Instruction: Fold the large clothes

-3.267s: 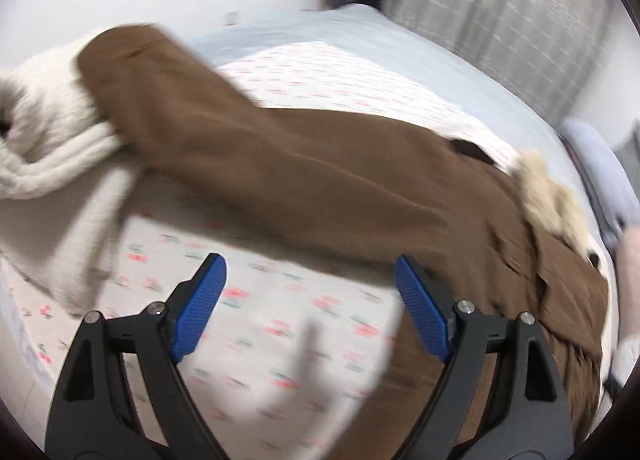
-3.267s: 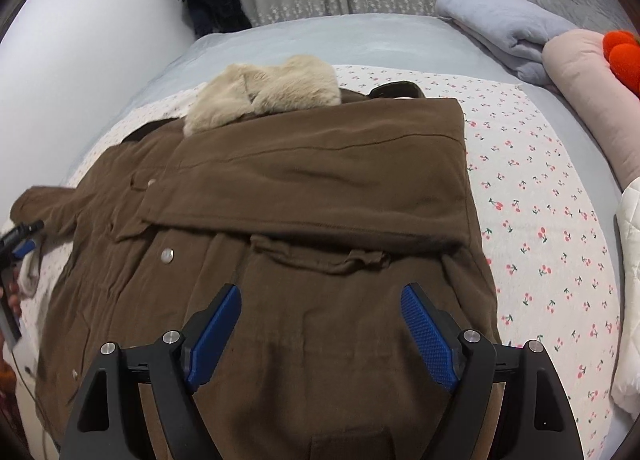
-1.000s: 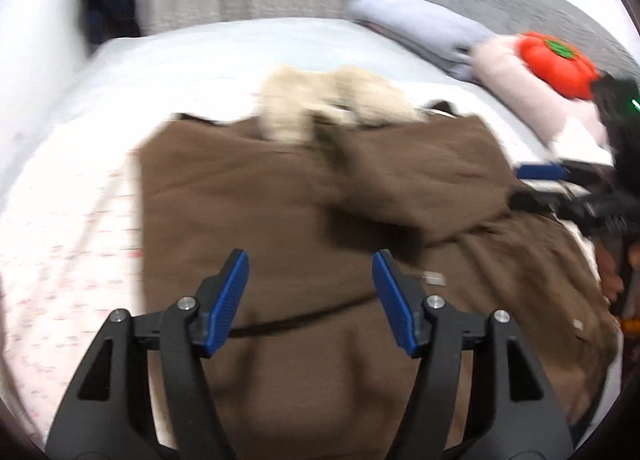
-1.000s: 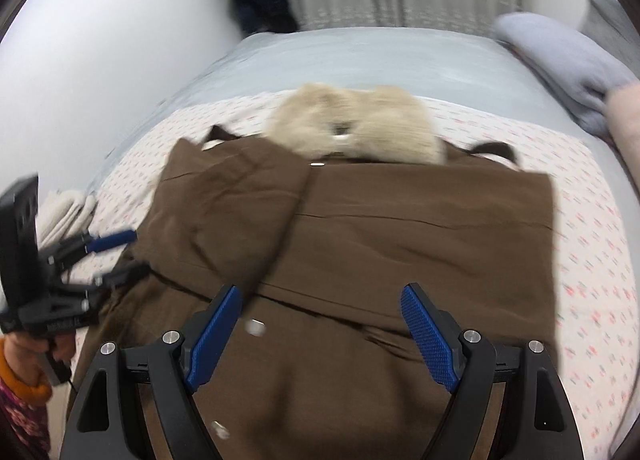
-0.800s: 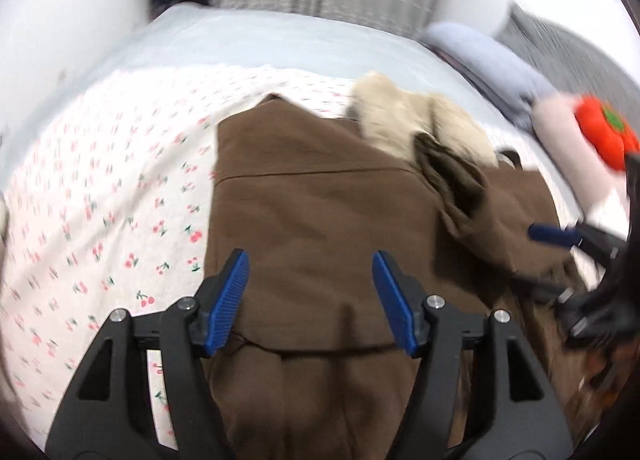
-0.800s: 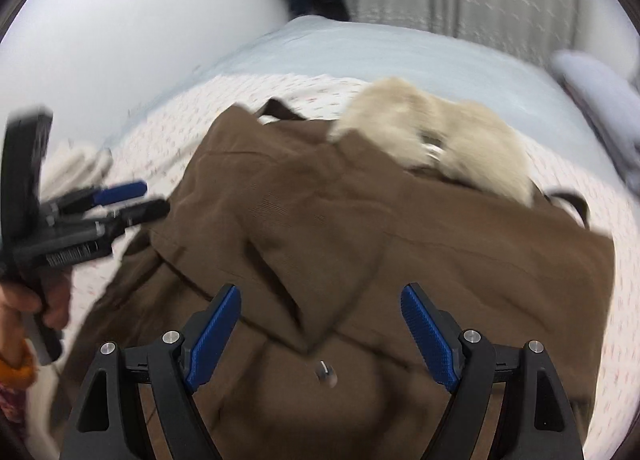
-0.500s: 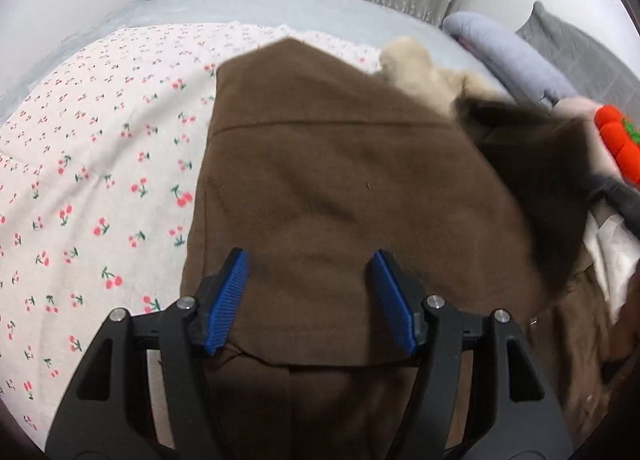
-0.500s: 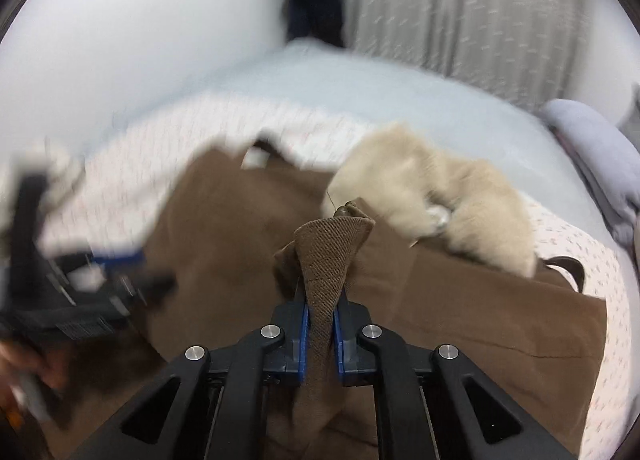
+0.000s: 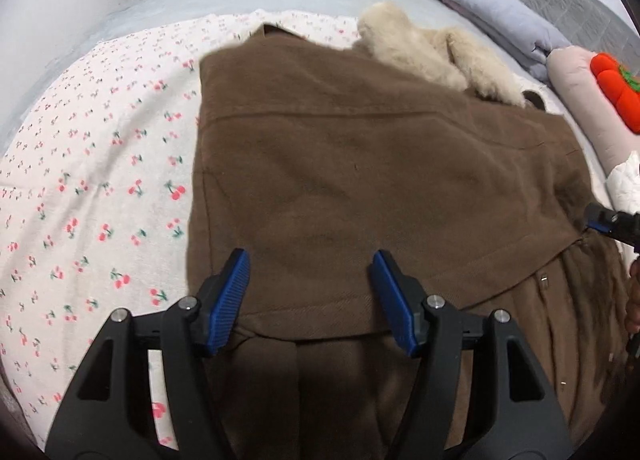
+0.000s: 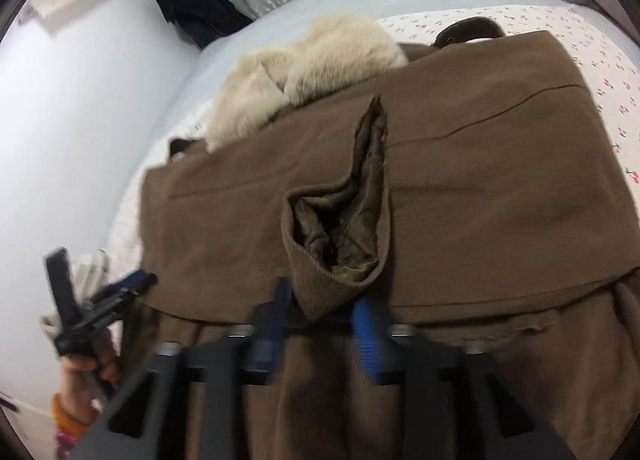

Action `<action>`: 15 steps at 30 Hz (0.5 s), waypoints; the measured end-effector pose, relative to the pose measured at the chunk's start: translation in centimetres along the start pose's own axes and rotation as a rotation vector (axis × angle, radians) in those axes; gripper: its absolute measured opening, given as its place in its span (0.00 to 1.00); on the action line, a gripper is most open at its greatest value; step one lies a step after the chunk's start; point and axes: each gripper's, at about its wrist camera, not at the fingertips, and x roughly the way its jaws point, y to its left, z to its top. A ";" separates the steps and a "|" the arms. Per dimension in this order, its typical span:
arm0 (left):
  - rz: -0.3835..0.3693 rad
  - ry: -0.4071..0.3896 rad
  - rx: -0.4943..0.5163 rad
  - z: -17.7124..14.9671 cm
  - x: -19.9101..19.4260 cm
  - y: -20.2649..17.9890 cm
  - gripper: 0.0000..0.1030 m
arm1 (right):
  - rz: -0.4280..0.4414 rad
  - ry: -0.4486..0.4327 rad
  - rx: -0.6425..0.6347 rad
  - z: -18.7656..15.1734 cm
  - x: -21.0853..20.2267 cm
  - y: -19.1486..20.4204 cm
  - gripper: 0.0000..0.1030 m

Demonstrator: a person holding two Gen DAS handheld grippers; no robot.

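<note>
A large brown coat with a cream fur collar lies on the bed, both sleeves folded across its body. My left gripper is open and empty, low over the coat's folded sleeve edge. In the right wrist view my right gripper has its jaws partly parted around the sleeve cuff, whose opening shows its lining; the fingers are blurred. The coat fills that view, with the fur collar behind. The left gripper shows at the left, hand-held.
A cherry-print sheet covers the bed under the coat. Grey and pink pillows and an orange plush lie at the right. A dark garment hangs by the curtain. White wall is at the left.
The right gripper, shut on the sleeve cuff half a second ago, has carried it across the coat and its jaws have parted. The left gripper stayed open over the coat.
</note>
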 end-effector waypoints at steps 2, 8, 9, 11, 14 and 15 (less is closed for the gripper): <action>0.002 -0.051 0.008 0.8 -1.3 0.5 0.64 | 0.003 -0.043 -0.013 0.8 -1.2 0.0 0.71; 0.024 -0.154 0.008 4.3 -1.9 0.7 0.47 | -0.040 -0.084 -0.038 6.1 1.0 0.2 0.71; 0.026 -0.161 0.001 5.0 -1.4 0.7 0.43 | -0.053 -0.065 -0.033 6.9 2.3 -0.1 0.65; 0.017 -0.163 -0.031 6.1 -0.3 0.9 0.29 | -0.031 -0.020 -0.015 7.7 4.4 -0.3 0.42; 0.012 -0.192 -0.055 7.1 1.1 1.2 0.22 | -0.058 -0.010 -0.084 7.6 5.6 1.5 0.09; 0.009 -0.207 -0.056 7.3 1.6 1.2 0.22 | -0.029 -0.069 -0.138 7.4 4.3 2.7 0.08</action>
